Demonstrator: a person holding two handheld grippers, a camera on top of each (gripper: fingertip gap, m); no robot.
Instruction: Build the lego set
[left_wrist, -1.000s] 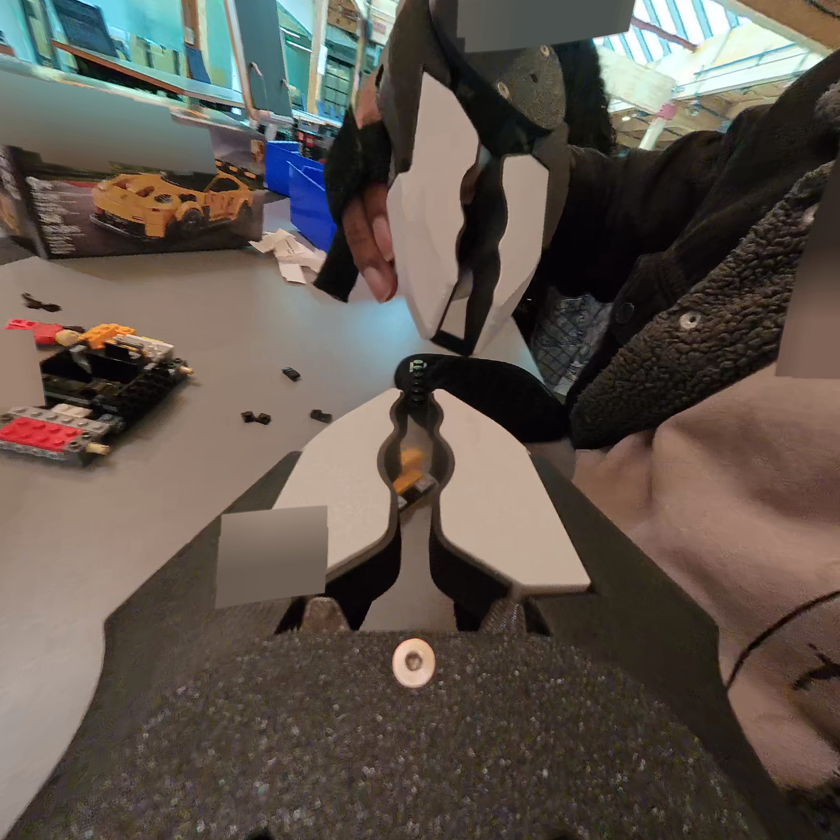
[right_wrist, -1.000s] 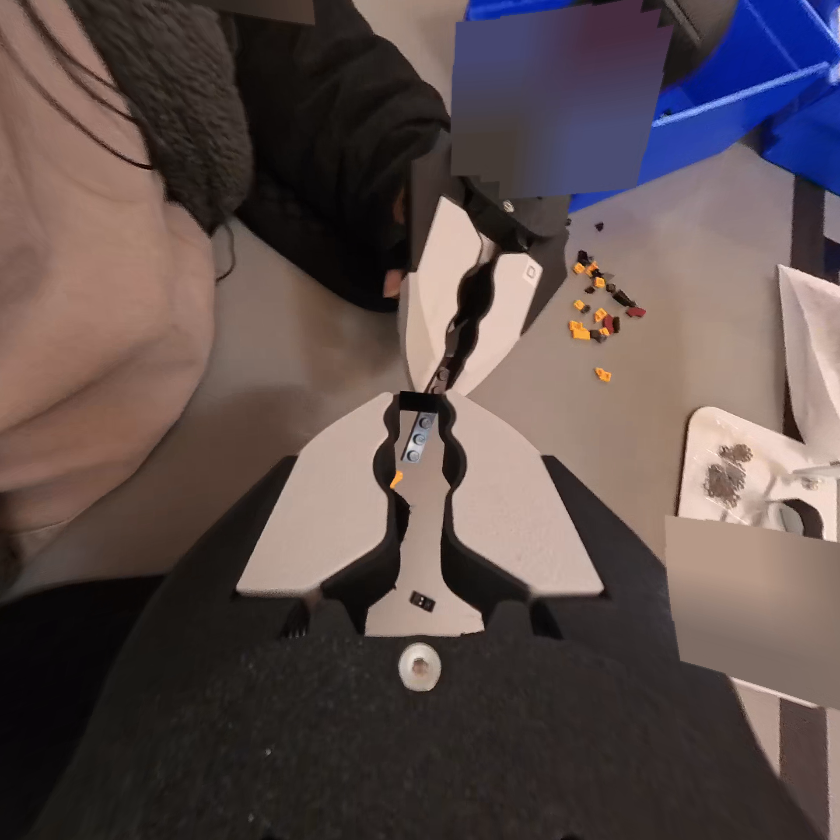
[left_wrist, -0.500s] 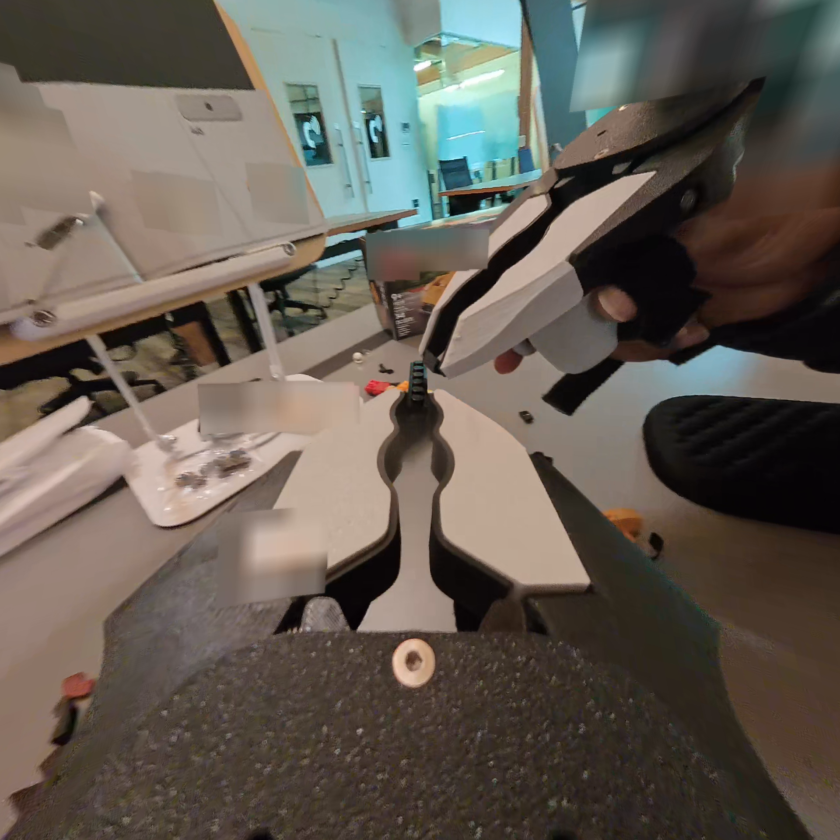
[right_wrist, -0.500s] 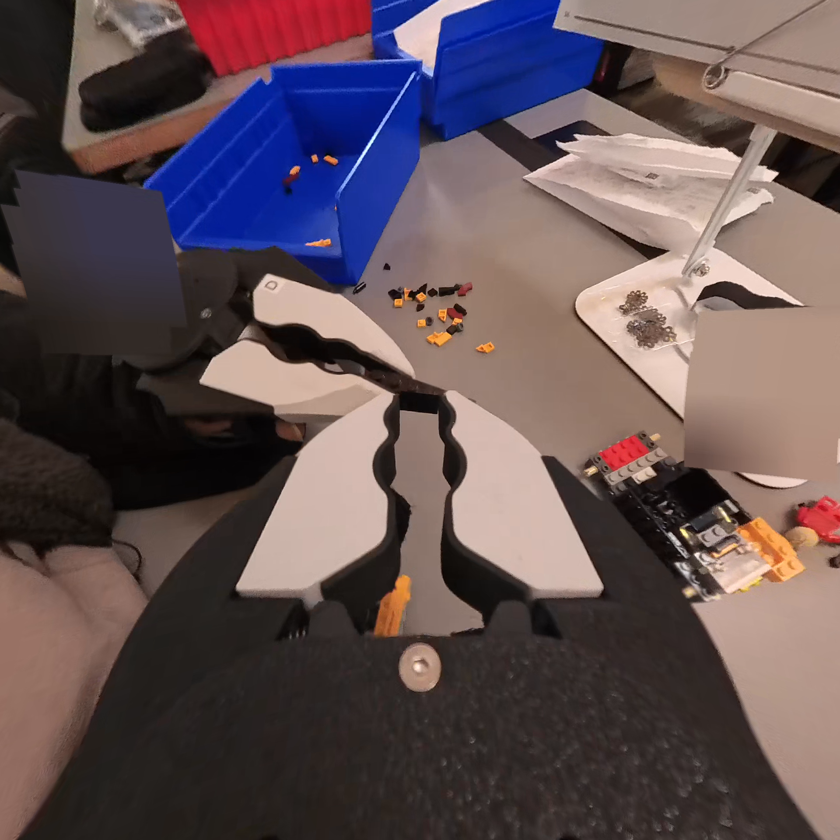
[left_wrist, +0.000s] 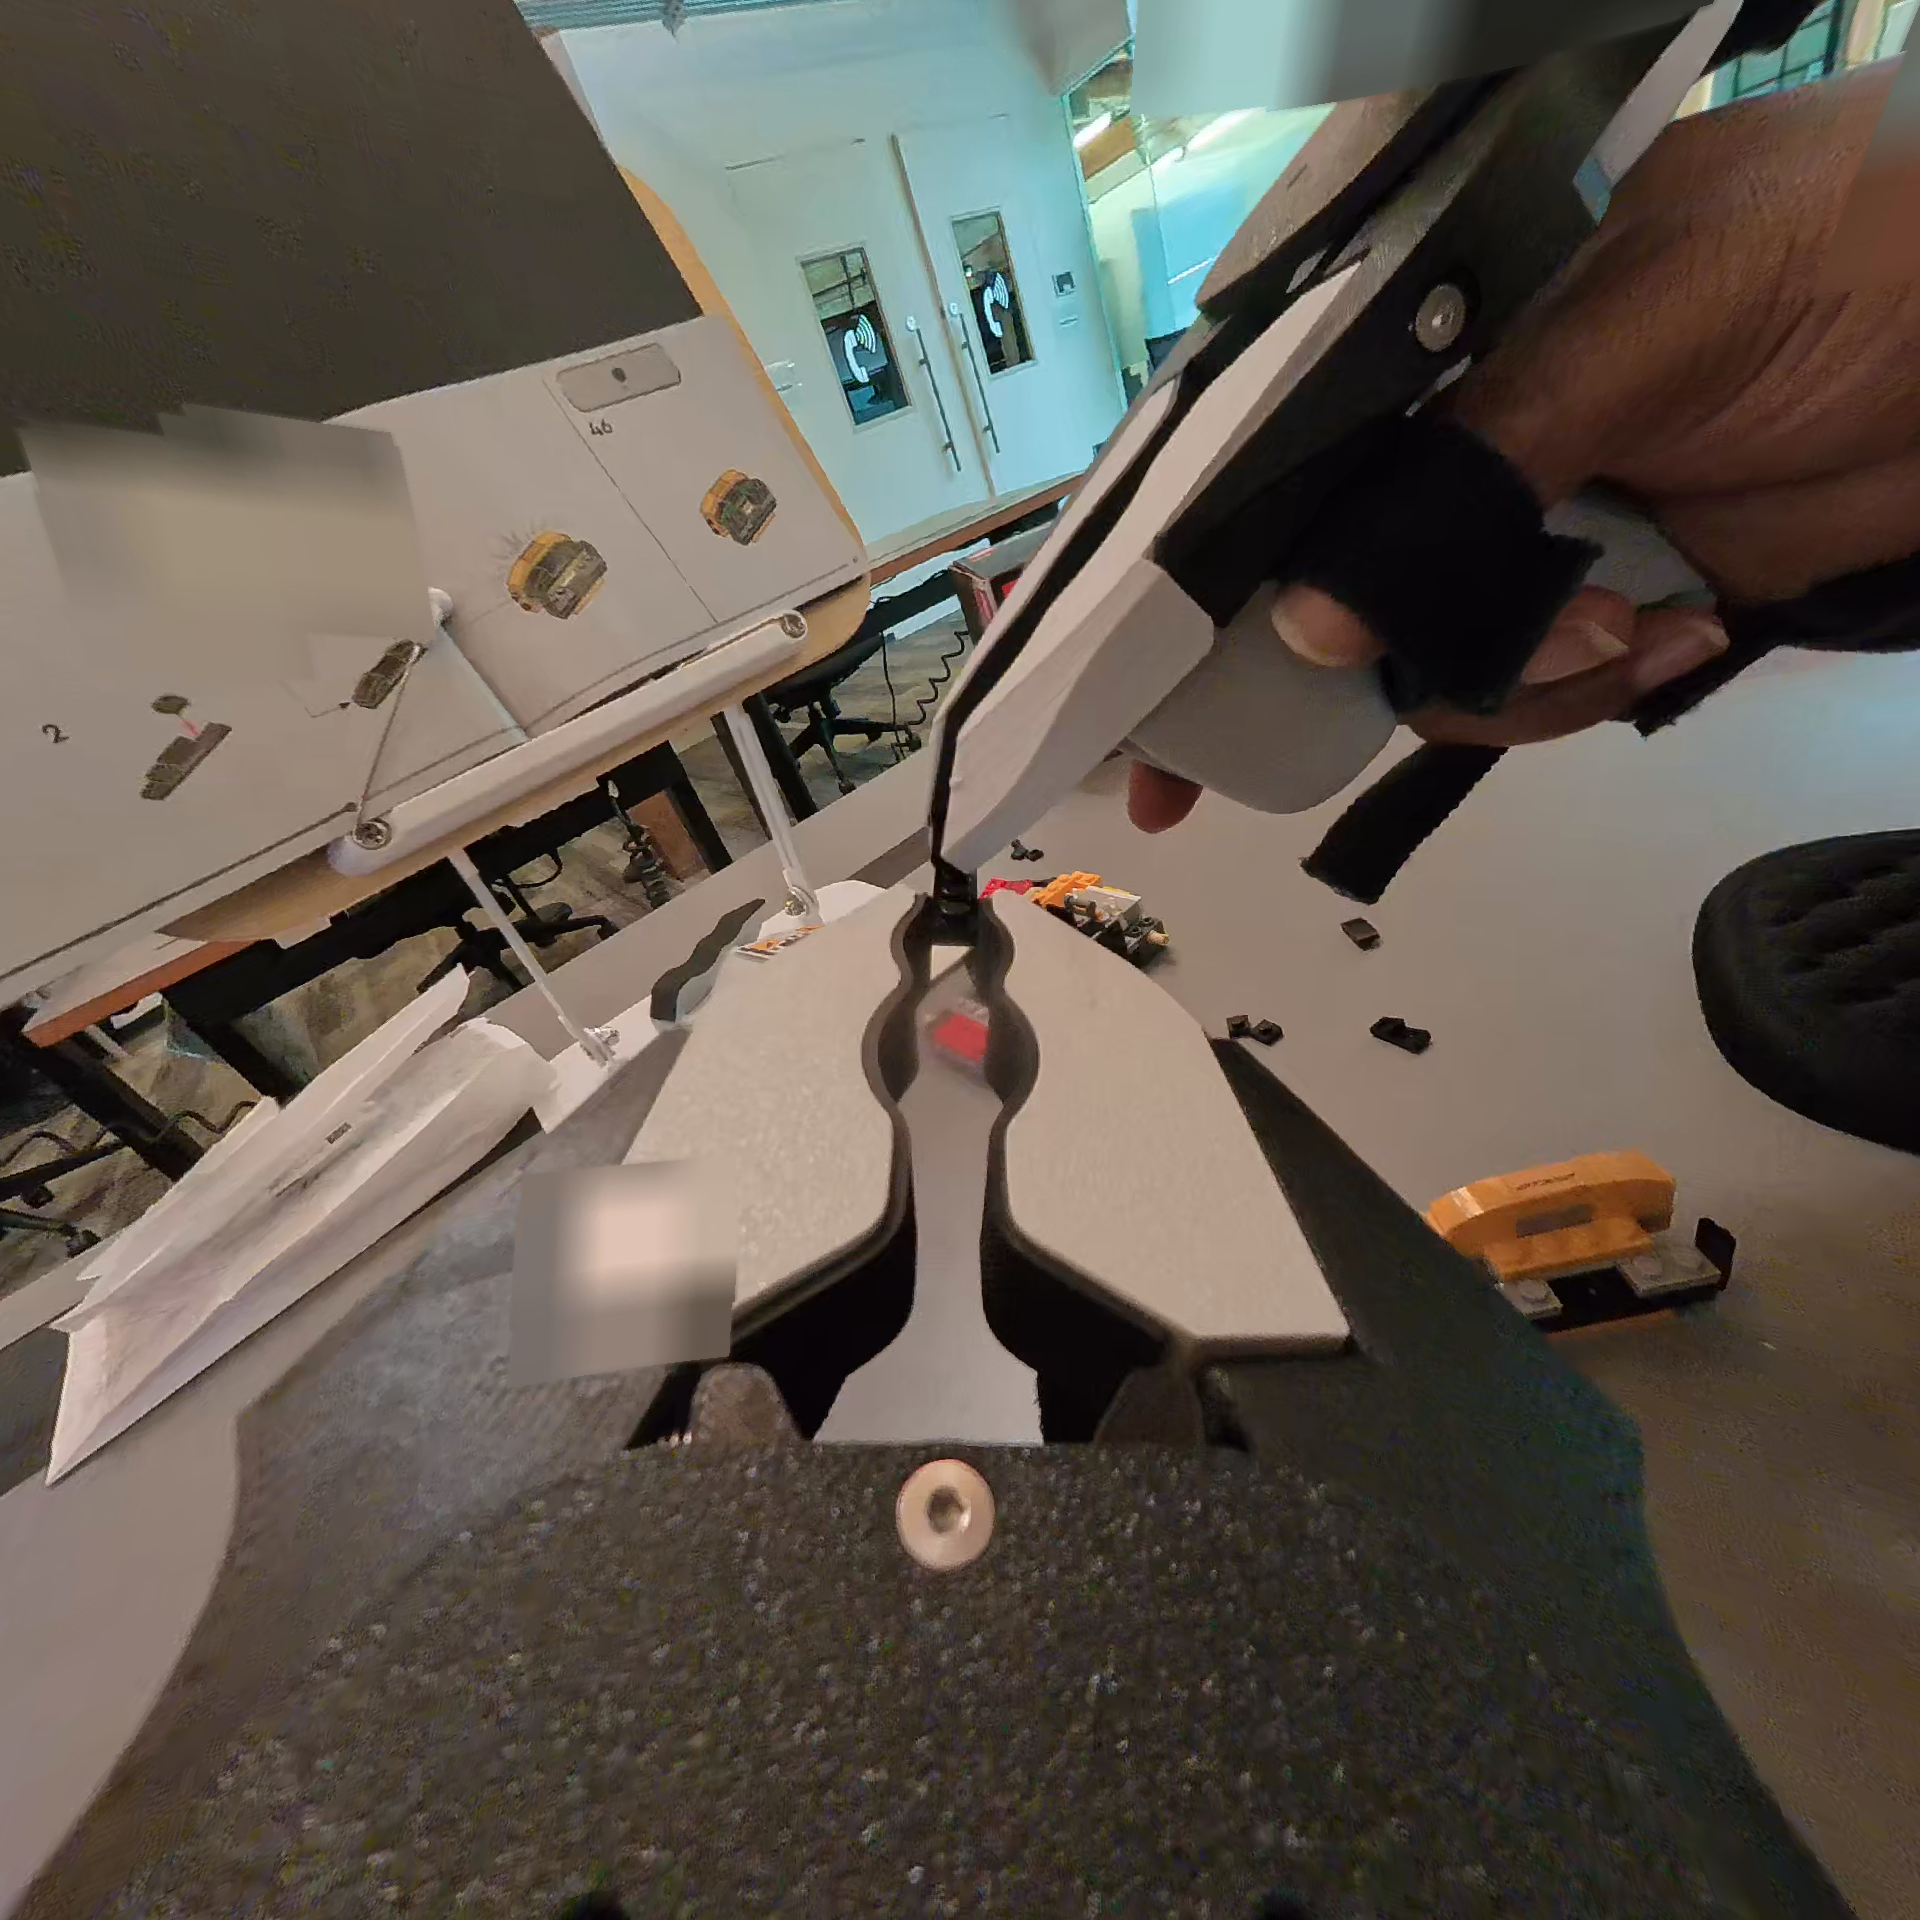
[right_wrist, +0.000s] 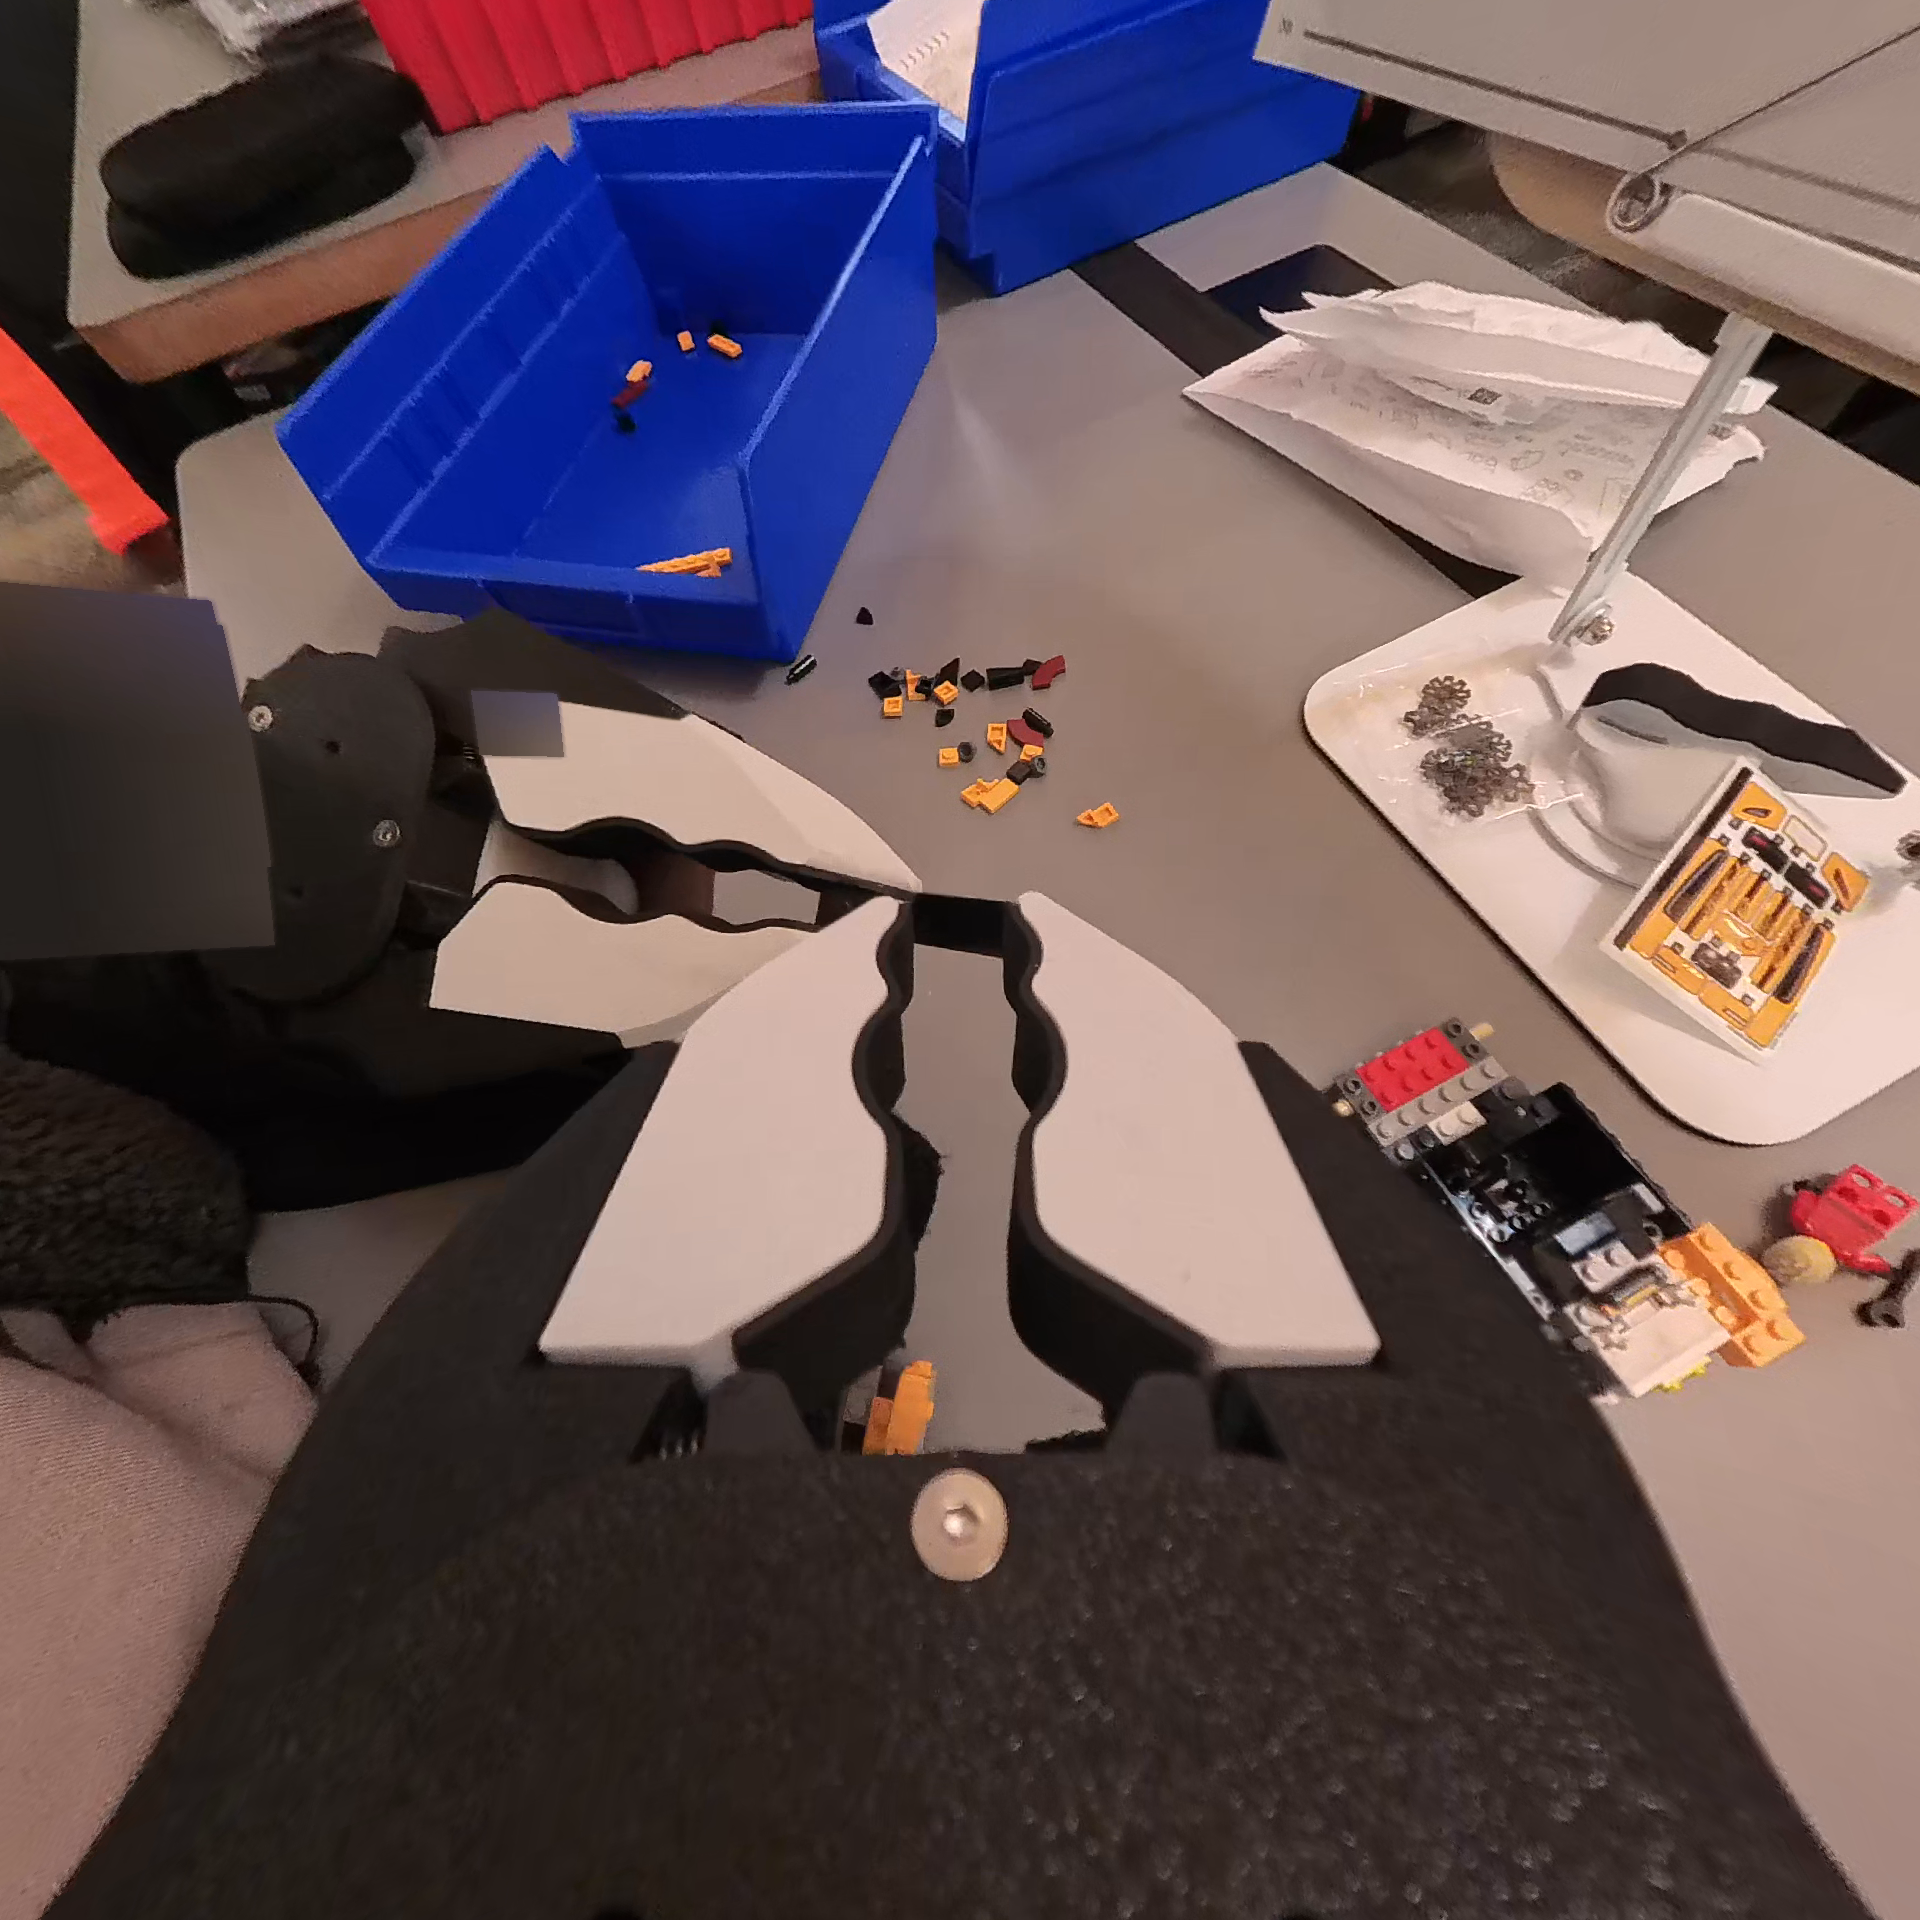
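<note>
Two grippers, one tiny black plate (right_wrist: 956, 923)

Left gripper (left_wrist: 951, 920) and right gripper (right_wrist: 956, 914) both pinch it at their fingertips (light, stiff, slippery); grip its edges squarely.

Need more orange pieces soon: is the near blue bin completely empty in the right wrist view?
No, the near blue bin holds a few orange pieces on its floor, plus some small dark ones.
</note>
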